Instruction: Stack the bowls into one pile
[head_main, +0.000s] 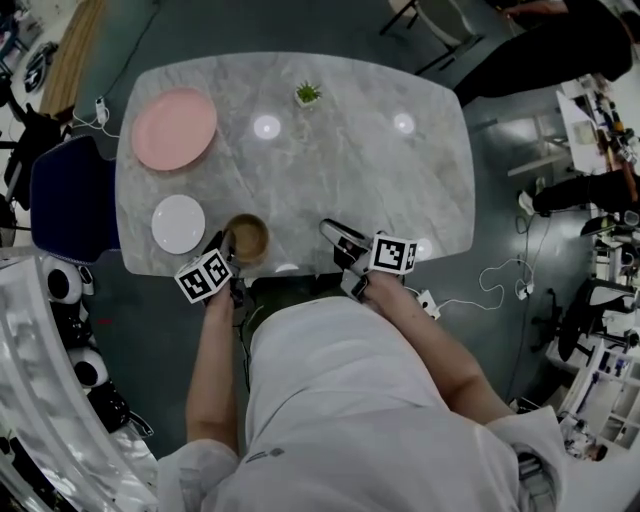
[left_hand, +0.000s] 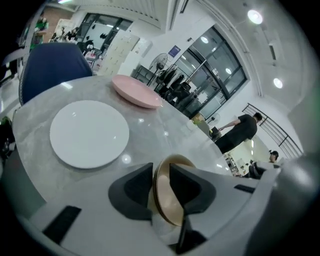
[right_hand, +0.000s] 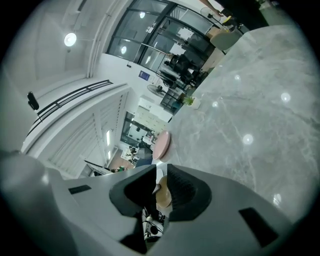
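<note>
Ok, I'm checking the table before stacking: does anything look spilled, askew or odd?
Nothing is spilled or broken. The pink dish, white plate and small plant sit flat on the table. The brown bowl sits at the near edge, its rim clamped in the left tongs.

The table (head_main: 350, 170) looks like gray marble, smooth and shiny. The brown bowl (head_main: 247, 238) at its near edge looks like wood. The white plate (head_main: 178, 223) is glossy; the pink plate (head_main: 174, 129) is duller.
</note>
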